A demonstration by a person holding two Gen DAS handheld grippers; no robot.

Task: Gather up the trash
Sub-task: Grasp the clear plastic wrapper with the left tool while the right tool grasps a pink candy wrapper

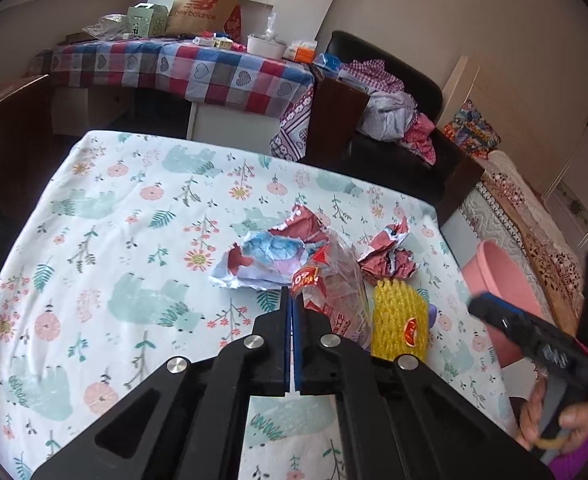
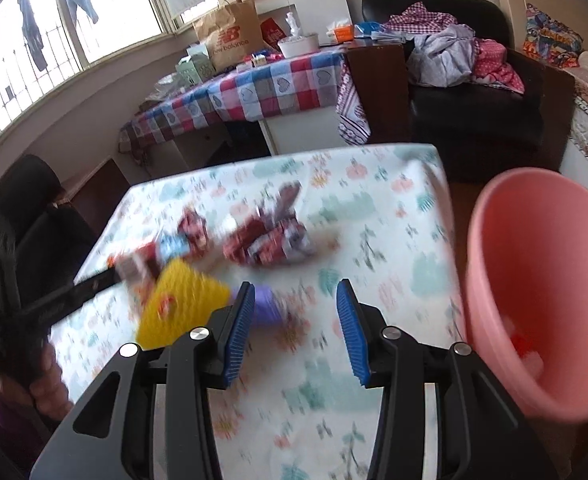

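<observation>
The left tongs (image 1: 293,300) are pinching shut on a clear plastic wrapper (image 1: 336,280) with red print, which is trailing to the right of the closed pads above the floral surface (image 1: 106,240). The right tongs (image 2: 296,328) are standing wide apart and holding nothing, hovering over the near right part of the surface beside the pink bucket (image 2: 534,280), which is sitting off the right edge with some scraps already inside. Crumpled red paper (image 1: 388,256), a crumpled blue-and-white wrapper (image 1: 262,258) and a yellow foam fruit net (image 1: 400,320) are still lying on the surface. Judged step: carrying the gripped wrapper to the bucket. The next move is calling for a rightward carry past the fruit net, then release over the rim.
</observation>
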